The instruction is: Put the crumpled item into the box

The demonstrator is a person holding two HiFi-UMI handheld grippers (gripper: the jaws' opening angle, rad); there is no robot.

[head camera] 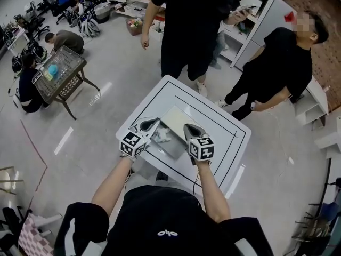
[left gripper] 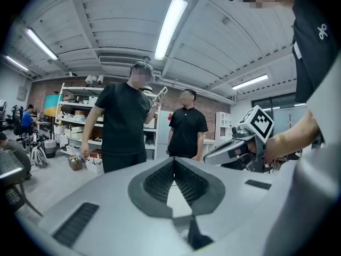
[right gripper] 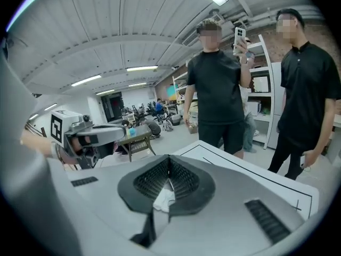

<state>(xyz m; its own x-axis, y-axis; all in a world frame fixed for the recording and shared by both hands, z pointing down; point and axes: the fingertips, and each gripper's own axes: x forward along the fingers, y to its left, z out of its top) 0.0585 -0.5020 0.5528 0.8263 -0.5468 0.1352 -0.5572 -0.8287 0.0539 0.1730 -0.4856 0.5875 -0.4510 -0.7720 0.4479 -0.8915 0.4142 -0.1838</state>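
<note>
A white crumpled item (head camera: 162, 135) shows over the near left edge of a flat grey box (head camera: 178, 121) in the middle of the white table (head camera: 229, 137). My right gripper (head camera: 186, 127) hovers over the box's right side. In the right gripper view its jaws (right gripper: 169, 167) are closed, with a white crumpled wad (right gripper: 163, 199) pinched low between the pads. My left gripper (head camera: 154, 122) is just left of the item. In the left gripper view it (left gripper: 173, 164) is shut at the tips with nothing gripped.
Two people in black stand beyond the table's far side (head camera: 186, 31) (head camera: 277, 68). A low wicker table (head camera: 61, 73) with small things on it stands on the floor at the left. Shelving (head camera: 311, 103) lines the right wall.
</note>
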